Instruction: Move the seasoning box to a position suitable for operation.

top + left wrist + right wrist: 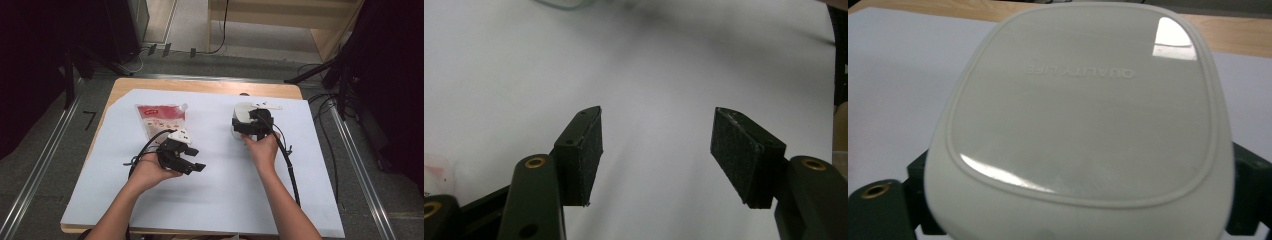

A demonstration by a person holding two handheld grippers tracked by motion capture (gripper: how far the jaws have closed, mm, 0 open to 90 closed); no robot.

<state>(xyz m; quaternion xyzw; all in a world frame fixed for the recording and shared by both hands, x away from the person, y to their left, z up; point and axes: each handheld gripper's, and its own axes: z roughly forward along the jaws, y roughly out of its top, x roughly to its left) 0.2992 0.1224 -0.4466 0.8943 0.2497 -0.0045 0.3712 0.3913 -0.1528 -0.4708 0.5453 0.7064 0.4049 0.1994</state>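
A white rounded-square container (243, 113) with a smooth lid stands at the right of the white sheet. My right gripper (251, 125) is shut on it from the near side. In the right gripper view the lid (1083, 115) bears raised lettering, and a black jaw stands at each side of it. A red and white spouted pouch (161, 119) lies flat at the left. Just in front of the pouch, my left gripper (196, 161) is held above the sheet, open, with nothing between its pads (583, 155).
A white sheet (225, 190) covers most of the wooden table (200, 85). Black cables trail from both grippers toward the near edge. Metal rails run along the floor on both sides, and dark equipment stands at the far corners.
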